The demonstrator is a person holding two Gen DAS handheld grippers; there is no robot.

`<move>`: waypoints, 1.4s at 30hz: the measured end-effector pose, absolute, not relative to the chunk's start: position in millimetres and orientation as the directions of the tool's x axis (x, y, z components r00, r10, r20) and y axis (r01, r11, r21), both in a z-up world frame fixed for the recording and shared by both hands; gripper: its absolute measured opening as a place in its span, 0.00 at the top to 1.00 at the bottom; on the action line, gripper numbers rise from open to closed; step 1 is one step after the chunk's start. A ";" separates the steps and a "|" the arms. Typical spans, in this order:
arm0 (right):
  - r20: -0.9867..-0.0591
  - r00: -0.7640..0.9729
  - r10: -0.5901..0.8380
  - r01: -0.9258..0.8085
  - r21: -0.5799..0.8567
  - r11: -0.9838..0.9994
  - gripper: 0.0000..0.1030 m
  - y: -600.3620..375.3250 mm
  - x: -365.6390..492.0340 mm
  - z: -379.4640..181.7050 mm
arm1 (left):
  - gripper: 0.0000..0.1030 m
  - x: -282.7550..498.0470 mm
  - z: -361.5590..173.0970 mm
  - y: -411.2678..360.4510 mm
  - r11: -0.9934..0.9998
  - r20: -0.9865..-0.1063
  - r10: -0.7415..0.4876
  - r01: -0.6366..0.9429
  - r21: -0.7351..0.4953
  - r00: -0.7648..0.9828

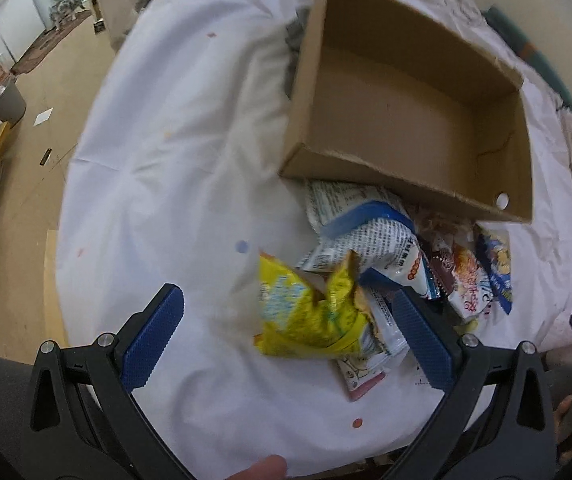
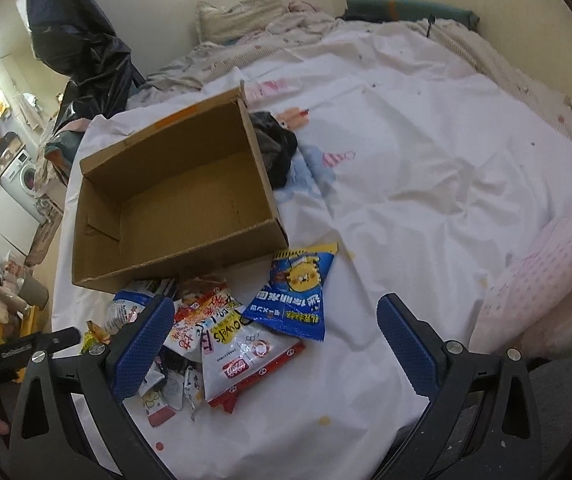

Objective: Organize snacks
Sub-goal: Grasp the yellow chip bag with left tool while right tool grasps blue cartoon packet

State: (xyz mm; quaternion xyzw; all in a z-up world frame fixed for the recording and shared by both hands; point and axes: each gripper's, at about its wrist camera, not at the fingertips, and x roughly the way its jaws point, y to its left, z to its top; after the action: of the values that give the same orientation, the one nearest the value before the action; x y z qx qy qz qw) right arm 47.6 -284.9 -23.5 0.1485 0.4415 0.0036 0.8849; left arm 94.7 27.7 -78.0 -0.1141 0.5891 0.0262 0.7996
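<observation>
- Snacks [image 2: 222,332] lie in a loose heap on the white bedsheet [image 2: 425,208], just at the 6 o'clock side of an open cardboard box [image 2: 174,200] in the right wrist view.
- Inside, the box shows only bare cardboard — its near wall touches or overlaps the top packets of the heap.
- A blue packet [image 2: 297,292] with a yellow cartoon face sits at the 3 o'clock edge of the heap, one corner against the box's lower right corner.
- A white packet with red trim [image 2: 246,364] lies at the heap's 6 o'clock end, partly over smaller wrappers.
- In the left wrist view a crumpled yellow bag [image 1: 313,312] lies at the near end of the heap, with a white-and-blue packet [image 1: 369,240] beyond it towards 12 o'clock, next to the box [image 1: 405,112].
- The left gripper [image 1: 289,336] is spread wide, holding nothing; the yellow bag sits between its blue pads (contact cannot be told).
- The right gripper [image 2: 274,344] is likewise spread wide and empty — its left pad stands in front of the heap.
- A dark cloth [image 2: 278,148] lies just beside the box at its 2 o'clock corner.
- A fingertip [image 1: 266,466] shows at the 6 o'clock edge of the left view.
</observation>
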 end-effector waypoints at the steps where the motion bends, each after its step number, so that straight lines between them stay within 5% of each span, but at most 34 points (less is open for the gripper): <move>1: -0.781 0.609 0.139 0.125 0.268 0.955 0.00 -284.8 47.7 -24.3 | 0.00 95.6 -80.6 22.4 0.974 -0.951 -0.095 -0.169 -0.149 0.294; 5: -0.779 0.613 0.134 0.120 0.260 0.958 0.00 -285.0 47.1 -24.7 | 0.01 95.7 -107.3 7.6 0.970 -0.962 -0.125 -0.177 -0.170 0.241; 18: -0.788 0.602 0.128 0.107 0.238 0.965 0.00 -280.9 51.0 -27.4 | 0.44 82.7 -118.5 2.5 0.961 -0.964 -0.172 -0.183 -0.210 0.202; 28: -0.858 0.500 0.116 0.196 0.243 0.950 0.00 -307.2 82.7 -37.8 | 0.45 84.8 -73.5 20.5 0.986 -0.964 -0.104 -0.100 -0.132 0.246; 34: -0.920 0.282 0.271 0.264 0.346 0.900 0.14 -318.2 138.2 -87.8 | 0.46 87.6 -75.5 29.6 0.986 -0.955 -0.106 -0.097 -0.137 0.278; 42: -0.949 0.160 0.271 0.251 0.305 0.919 0.14 -298.0 164.9 -132.1 | 0.46 88.2 -81.4 29.4 0.985 -0.950 -0.097 -0.106 -0.134 0.298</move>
State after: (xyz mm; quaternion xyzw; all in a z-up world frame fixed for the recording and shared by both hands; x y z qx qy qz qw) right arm 164.9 -298.0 -132.1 0.2016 0.6482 0.0069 0.7343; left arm 88.2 29.4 -81.4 -0.0857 0.5926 0.0030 0.8010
